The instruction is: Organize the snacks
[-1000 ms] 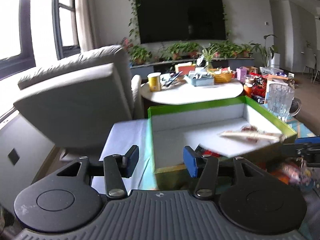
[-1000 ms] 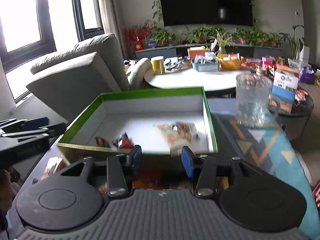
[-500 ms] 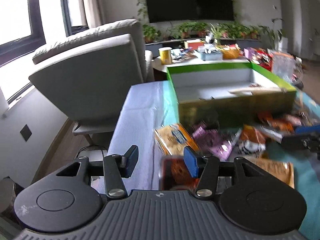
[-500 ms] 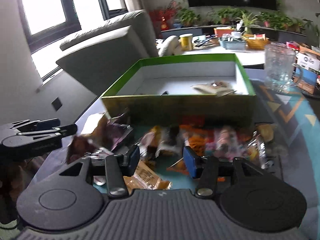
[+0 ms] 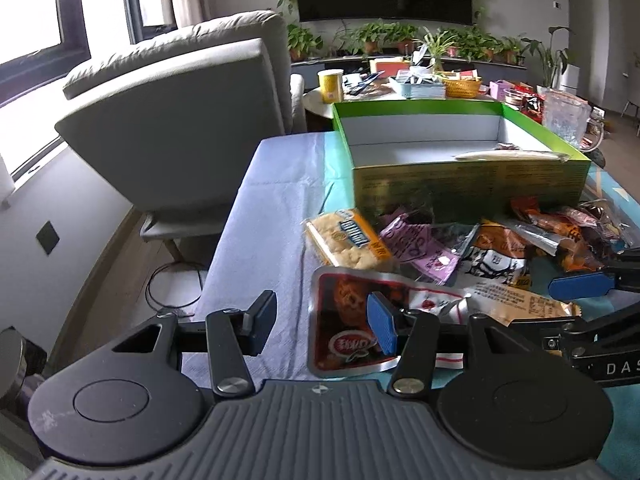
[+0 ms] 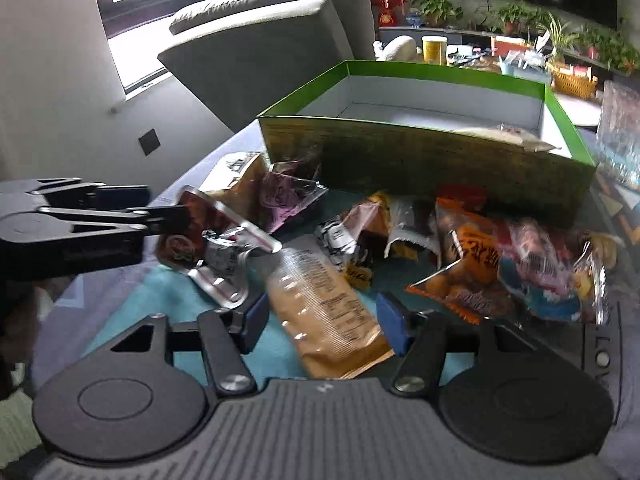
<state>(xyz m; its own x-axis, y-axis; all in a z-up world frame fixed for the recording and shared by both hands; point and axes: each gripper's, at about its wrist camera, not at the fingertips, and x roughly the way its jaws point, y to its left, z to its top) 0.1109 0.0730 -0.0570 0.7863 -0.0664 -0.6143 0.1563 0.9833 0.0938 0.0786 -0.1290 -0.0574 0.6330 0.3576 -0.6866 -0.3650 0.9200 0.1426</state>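
A worktop (image 5: 272, 208) covered by a pale blue cloth carries a green box (image 5: 460, 180) with a white inside, set toward its far edge. One flat pale packet (image 5: 508, 155) lies inside the box near its right wall. In front of the box, a loose heap of snack packets (image 6: 460, 248) spreads across the middle of the worktop toward the right edge.

The left gripper (image 5: 322, 322) hangs low over the near left part of the worktop, its jaws spread wide and holding nothing. A red and silver foil packet (image 5: 352, 324) lies flat under its right finger. Just beyond it sits a yellow cracker packet (image 5: 348, 240), with a purple wrapper (image 5: 416, 248) touching its right side.

The right gripper (image 6: 322, 324) is also spread apart and empty. A long tan packet (image 6: 324, 312) lies between its fingers; whether either finger touches it cannot be told. An orange packet (image 6: 468, 264) sits to the right of it in the heap. A grey armchair (image 5: 180, 120) stands beyond the worktop's left edge.
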